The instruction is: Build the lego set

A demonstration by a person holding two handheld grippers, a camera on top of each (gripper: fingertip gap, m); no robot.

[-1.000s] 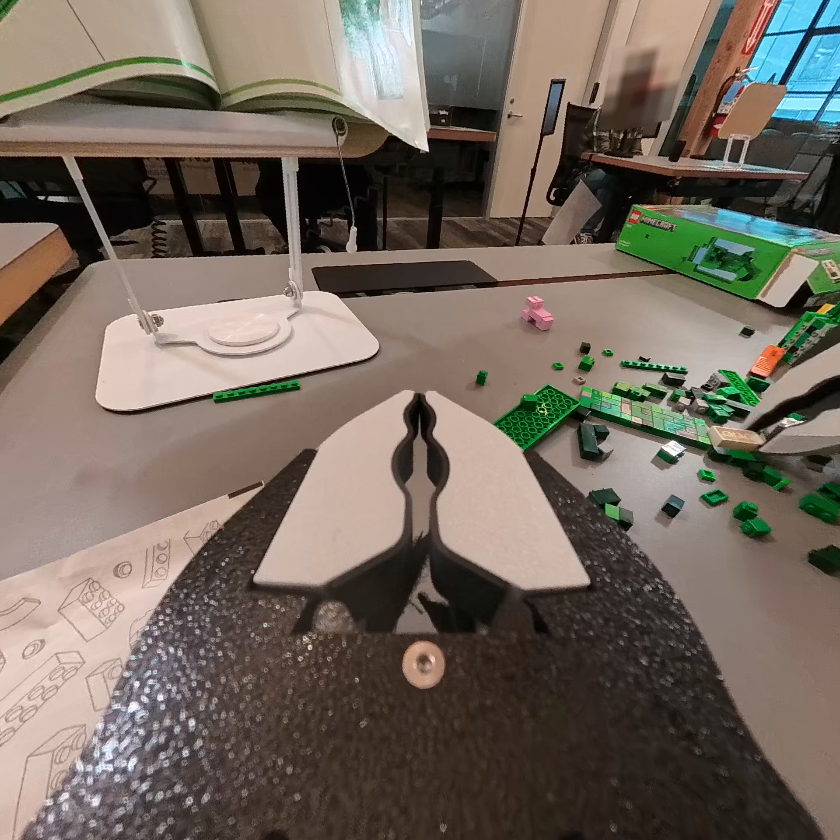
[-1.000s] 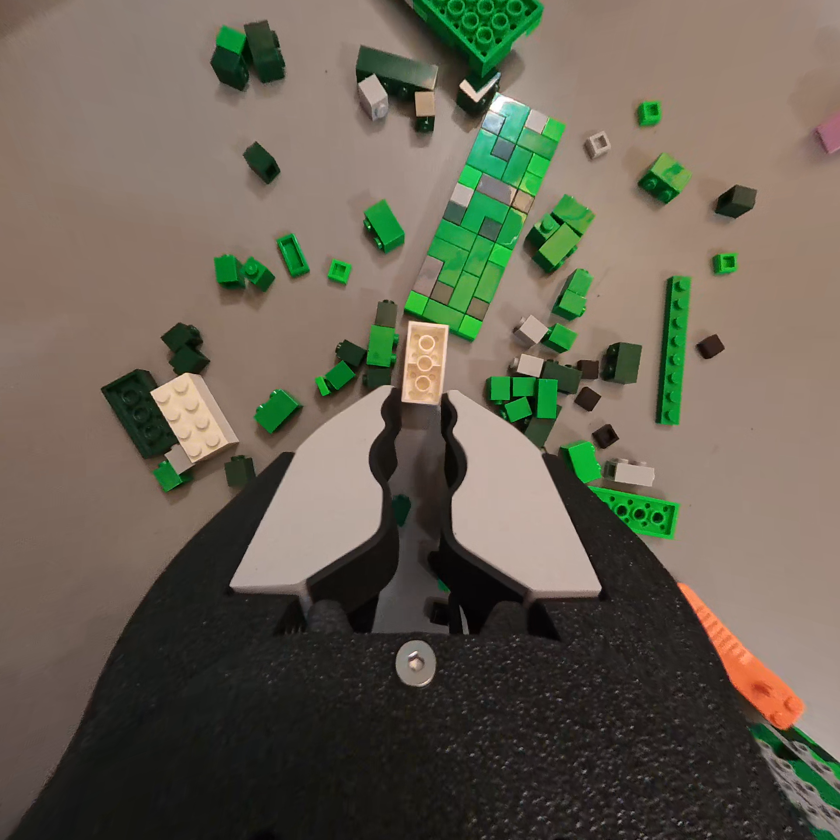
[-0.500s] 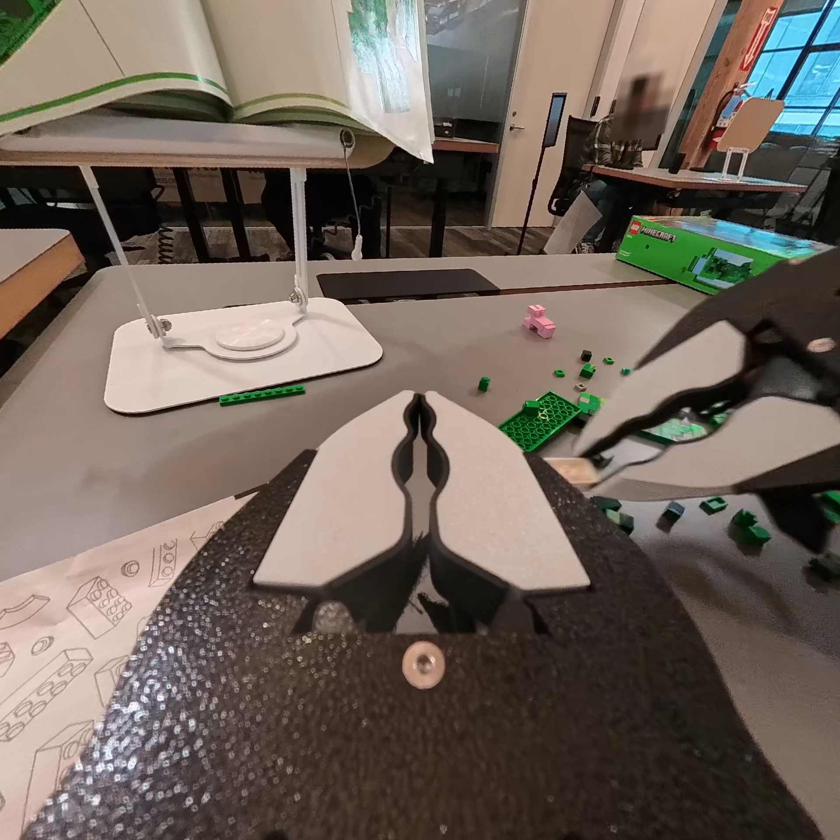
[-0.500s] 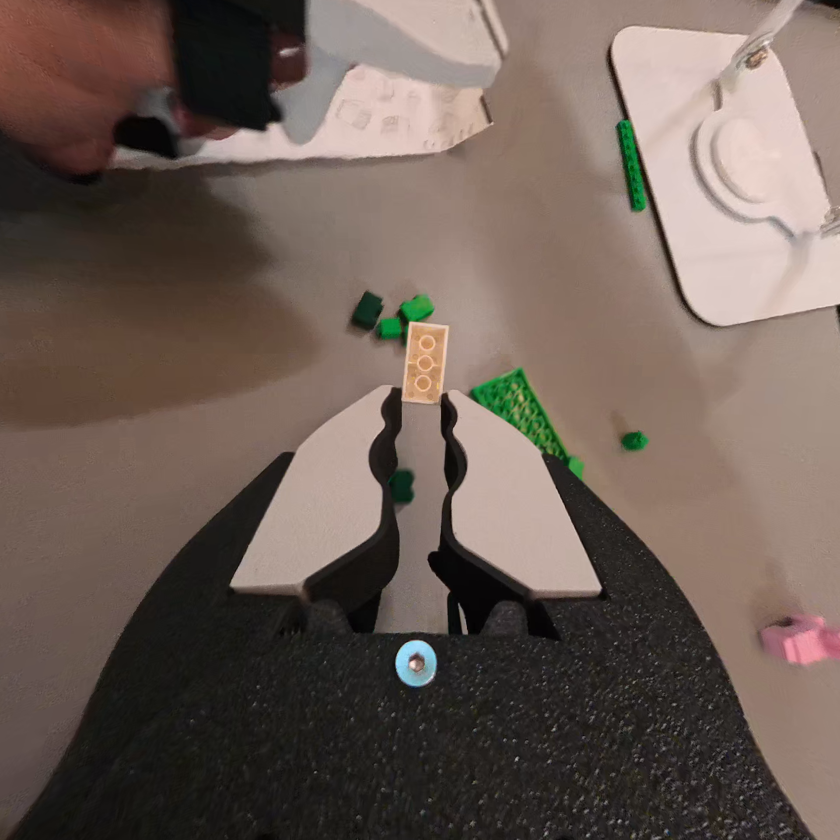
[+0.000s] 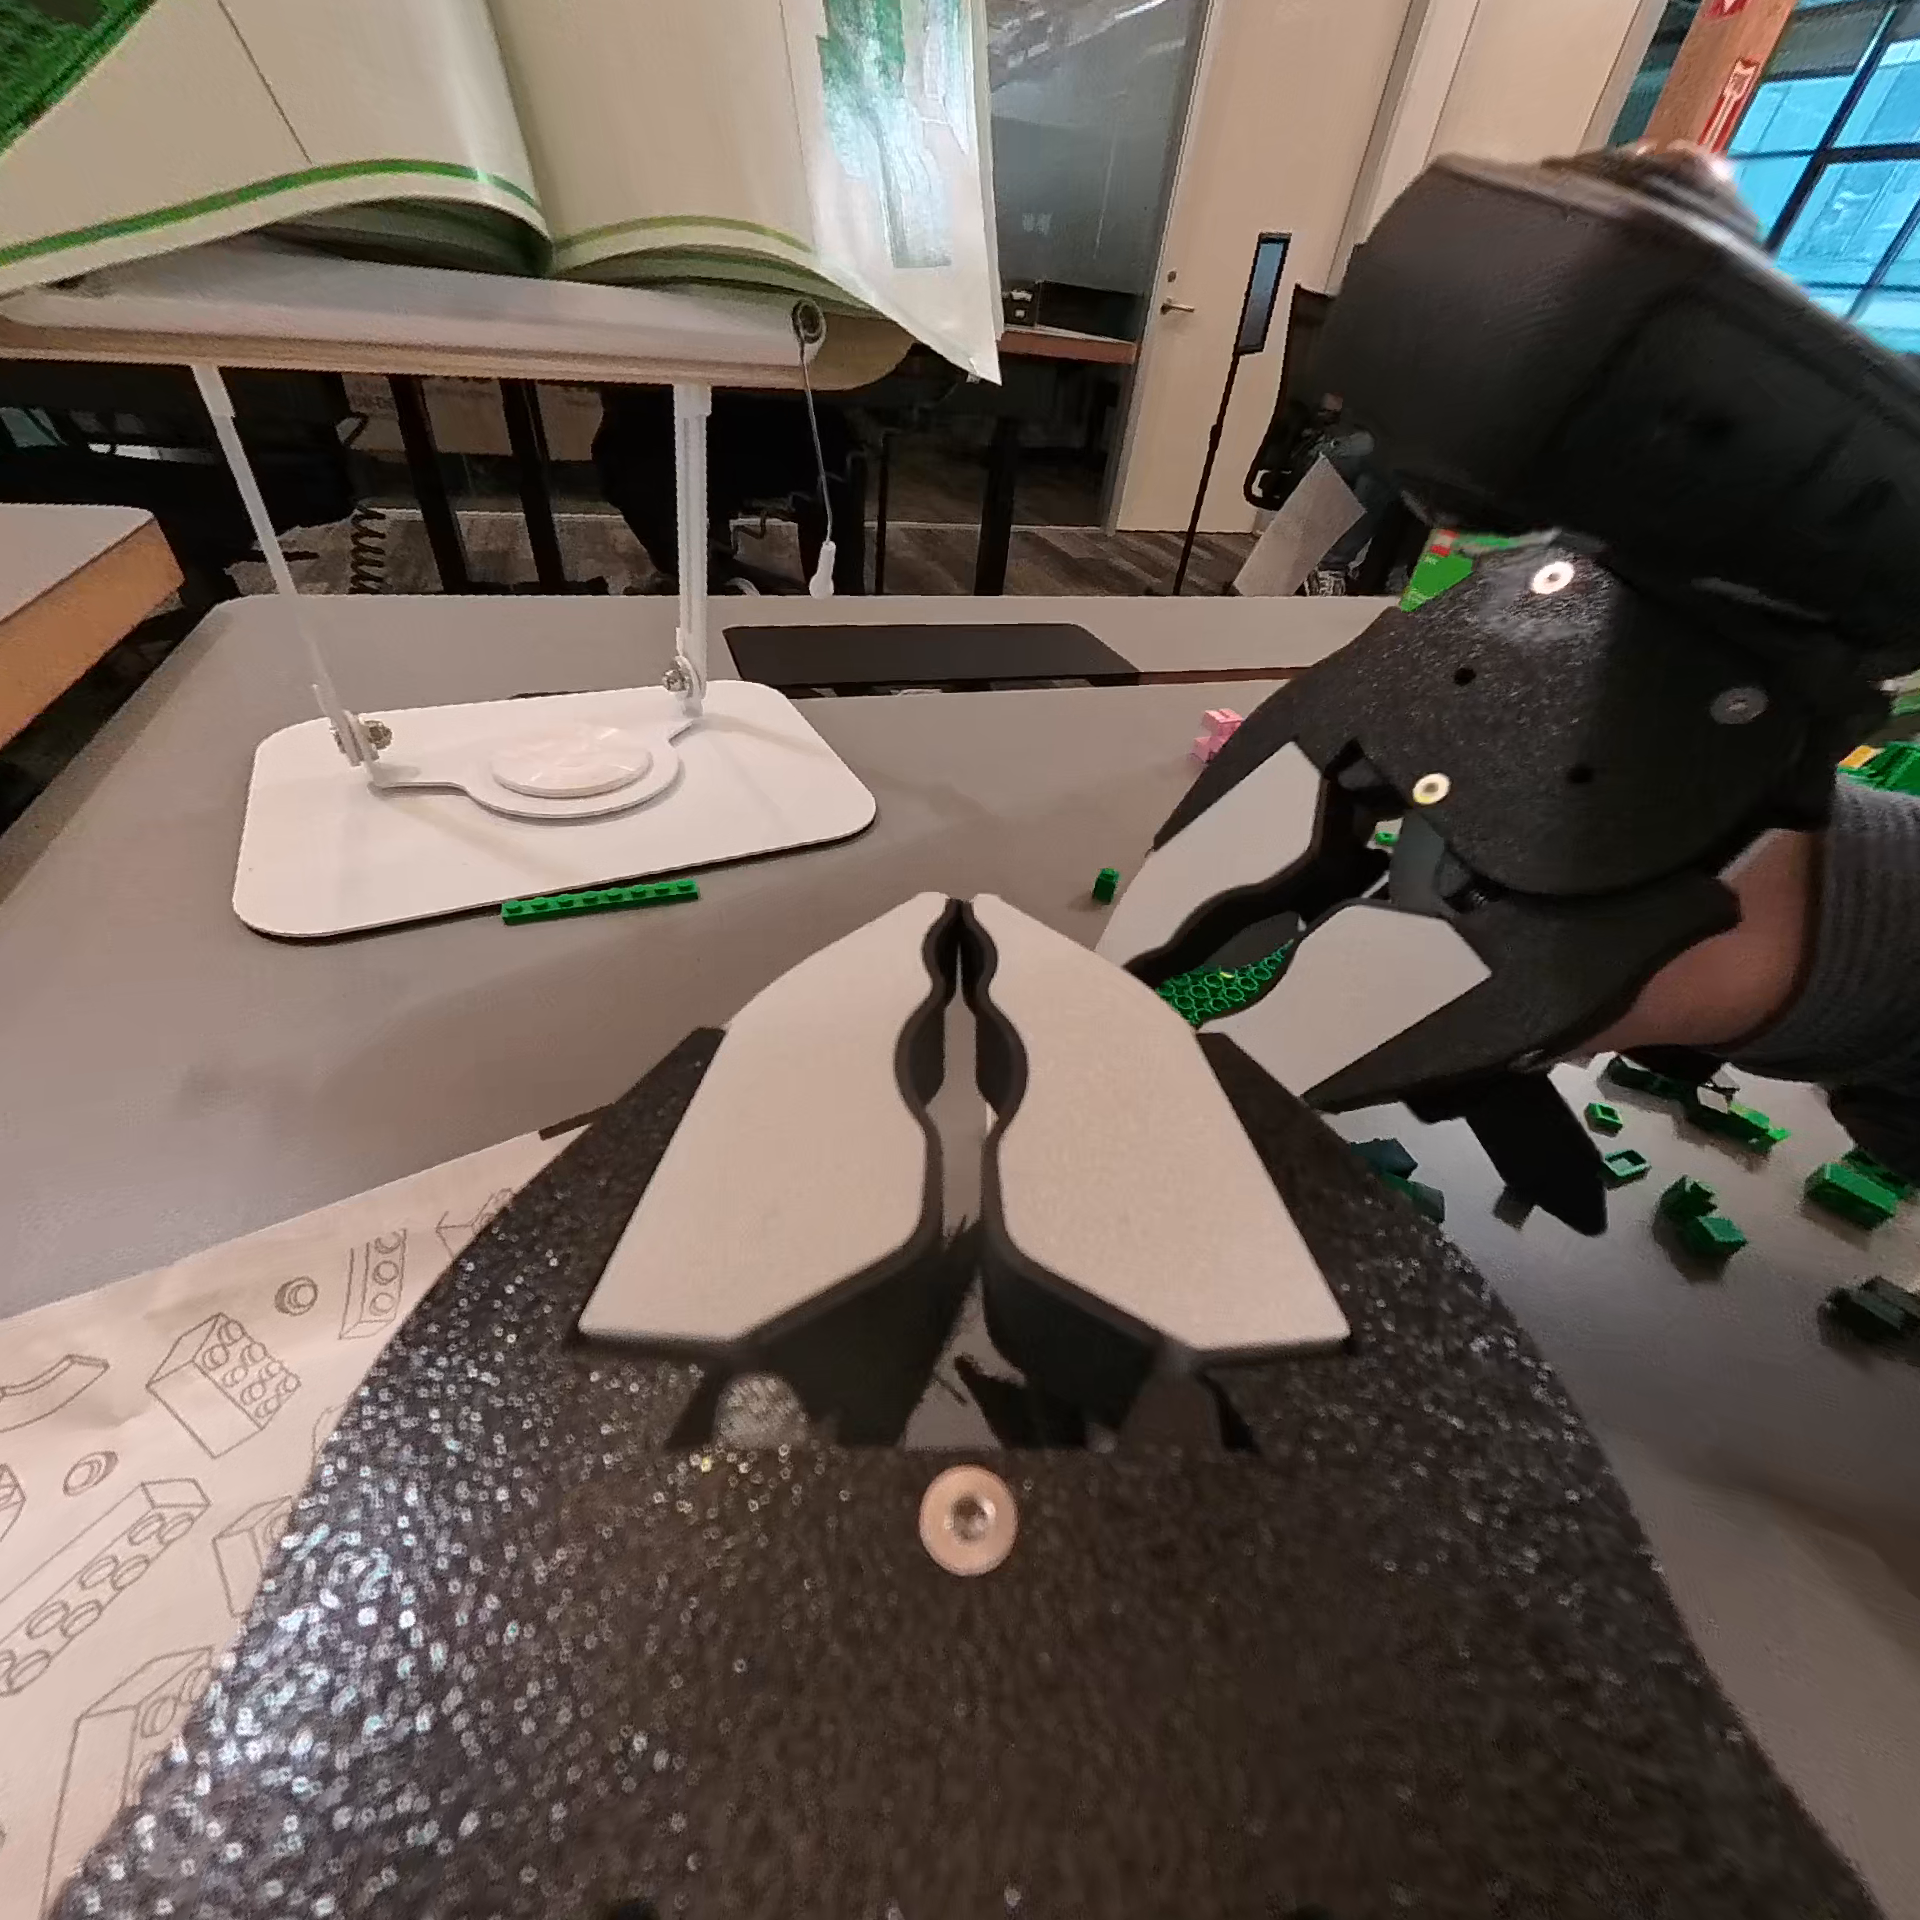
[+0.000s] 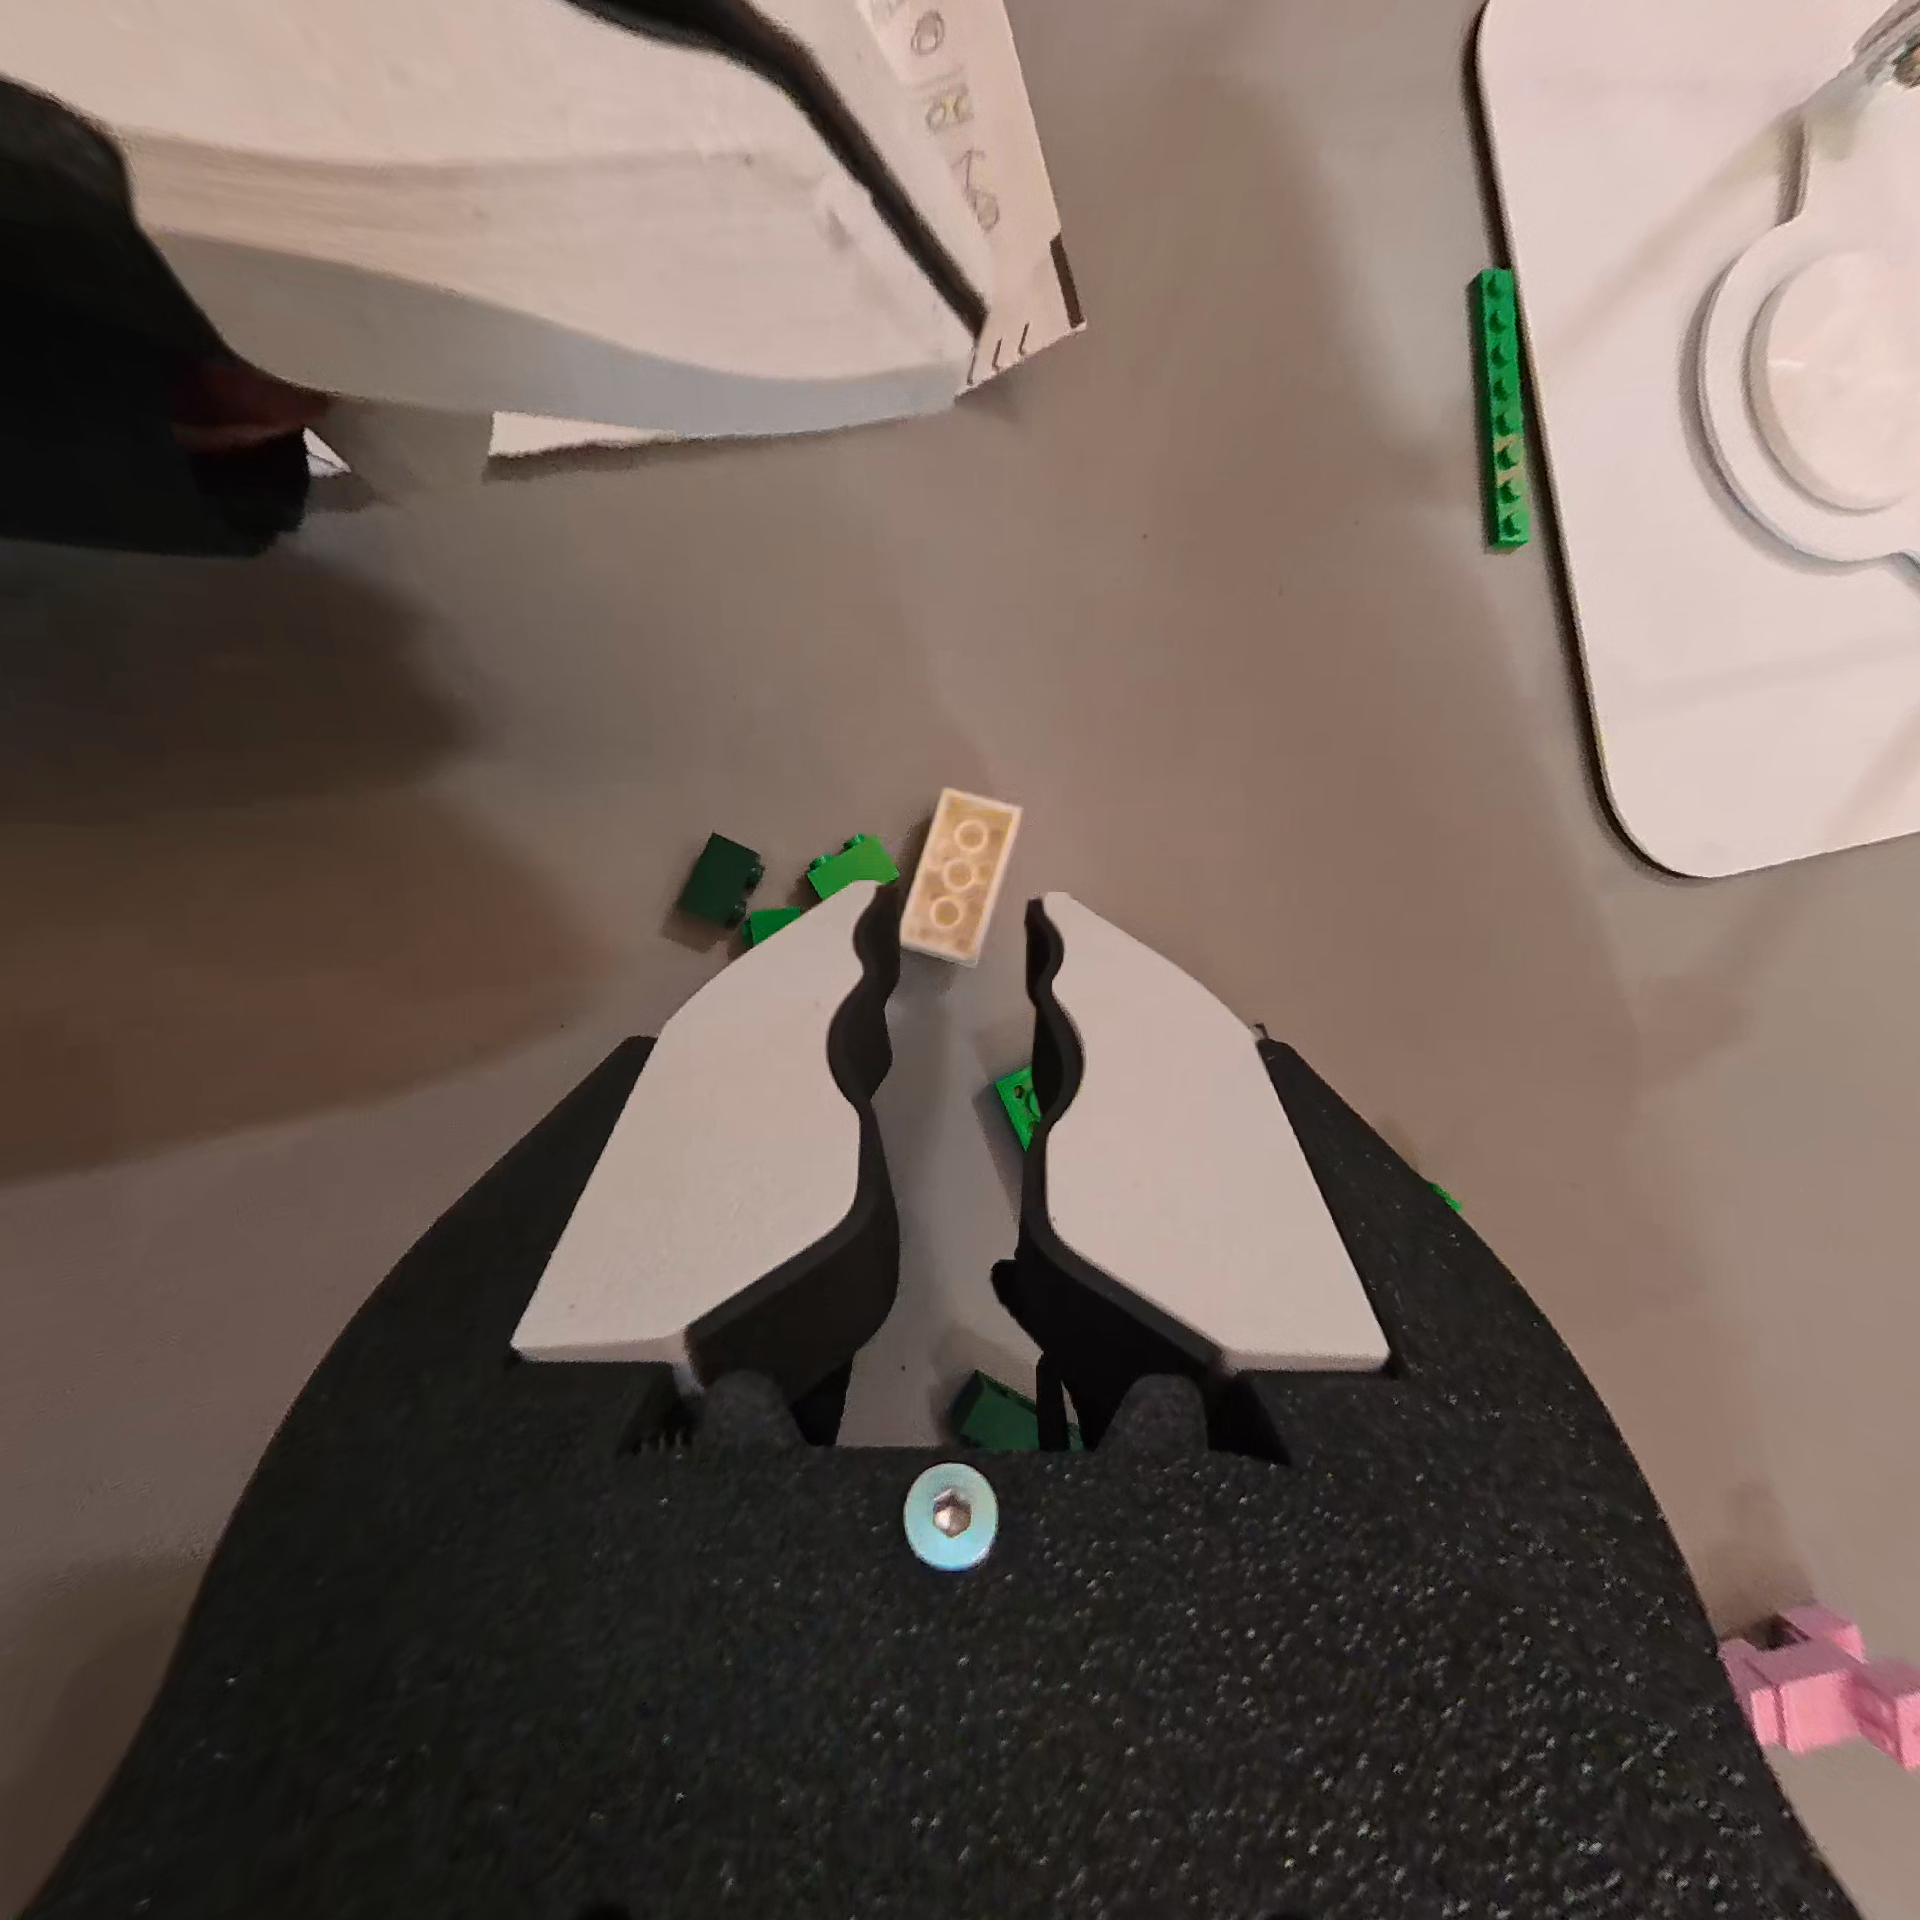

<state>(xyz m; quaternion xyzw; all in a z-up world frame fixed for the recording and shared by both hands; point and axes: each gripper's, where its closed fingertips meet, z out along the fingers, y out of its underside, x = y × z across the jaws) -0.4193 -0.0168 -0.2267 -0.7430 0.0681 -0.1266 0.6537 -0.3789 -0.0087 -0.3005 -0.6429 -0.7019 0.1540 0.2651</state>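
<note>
My right gripper [image 6: 961, 916] is open over the grey table [image 6: 1195, 675]. A cream brick [image 6: 961, 883] sits tilted just beyond its fingertips, studs down, no longer clamped; I cannot tell whether it rests on the table. Small green bricks [image 6: 847, 868] lie just left of it. My left gripper [image 5: 958, 914] is shut and empty, held above a printed parts sheet [image 5: 156, 1403]. The right gripper also shows in the left wrist view [image 5: 1174, 982], close on the right, over a green studded plate [image 5: 1216, 982].
A white book-stand base [image 5: 540, 821] stands at the back left with a long green plate [image 5: 600, 904] along its front edge. A pink figure [image 5: 1216, 732] lies behind the right gripper. Loose green bricks [image 5: 1860, 1195] are scattered to the right. Spacing between my two grippers at the tips: around 8 cm.
My right gripper carried the cream brick left from the brick pile to in front of my left gripper, then opened. The brick came free and tilted. My left gripper stayed shut.
</note>
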